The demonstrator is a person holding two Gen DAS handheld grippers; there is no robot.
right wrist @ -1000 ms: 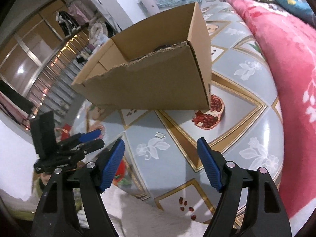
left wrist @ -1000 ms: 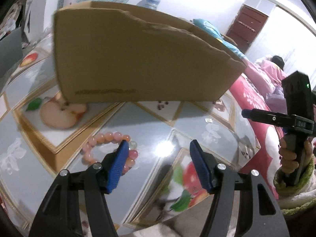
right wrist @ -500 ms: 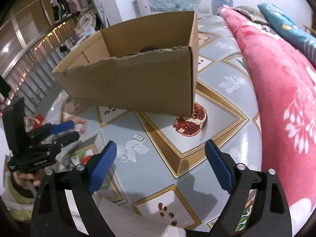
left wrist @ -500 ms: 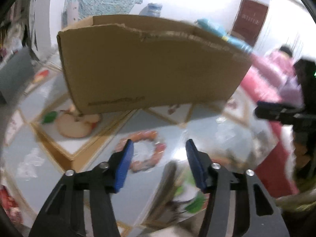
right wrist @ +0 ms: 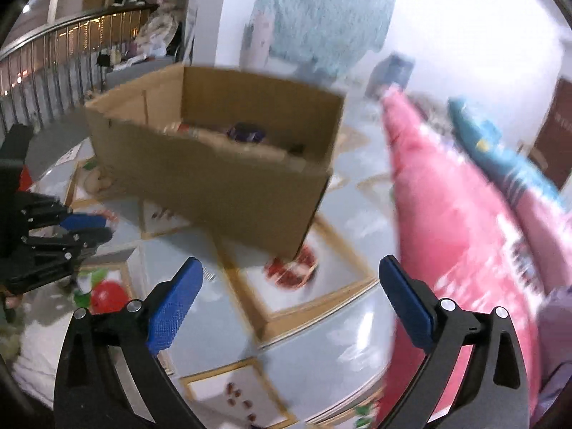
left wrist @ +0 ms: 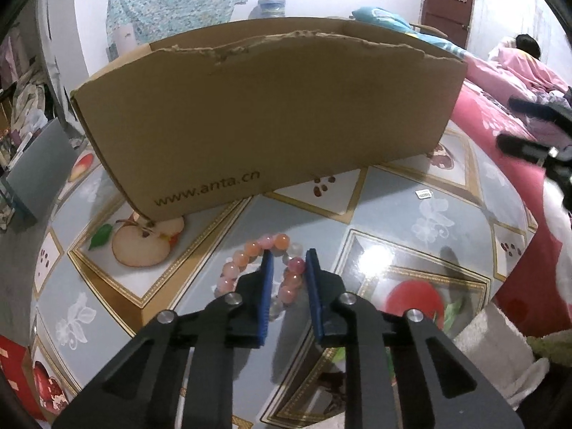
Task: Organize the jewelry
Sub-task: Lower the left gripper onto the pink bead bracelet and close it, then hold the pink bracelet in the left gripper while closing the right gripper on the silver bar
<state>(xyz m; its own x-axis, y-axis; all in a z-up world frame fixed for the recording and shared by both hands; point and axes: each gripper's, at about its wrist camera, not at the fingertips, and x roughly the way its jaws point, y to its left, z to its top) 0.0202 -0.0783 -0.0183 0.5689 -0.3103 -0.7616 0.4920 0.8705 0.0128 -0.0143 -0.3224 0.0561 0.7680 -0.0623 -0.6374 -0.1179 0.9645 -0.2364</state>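
Observation:
A bracelet (left wrist: pixel 246 254) of pink and orange beads lies on the glossy patterned table (left wrist: pixel 411 196), just in front of a brown cardboard box (left wrist: pixel 268 114). My left gripper (left wrist: pixel 289 254) points down at it. Its jaws are closing, with the right side of the bead loop between the blue pads (left wrist: pixel 266 286), and a small gap still shows. The left gripper (right wrist: pixel 85 228) also appears at the left edge of the right wrist view. My right gripper (right wrist: pixel 290 262) hovers over the table with its jaws opening wide and nothing between them. It faces the box (right wrist: pixel 214 178).
The open box holds small items, one of them purple (right wrist: pixel 246 132). A pink-red blanket (right wrist: pixel 447 214) borders the table on the right. A small tag (left wrist: pixel 423 195) lies on the tabletop. A grey panel (left wrist: pixel 39 175) stands at the left. A person (left wrist: pixel 525 43) lies in the background.
The left jaws have narrowed from wide apart to close around the bracelet's right side. The right jaws have spread wider, and that gripper has risen and rolled so the box's inside shows.

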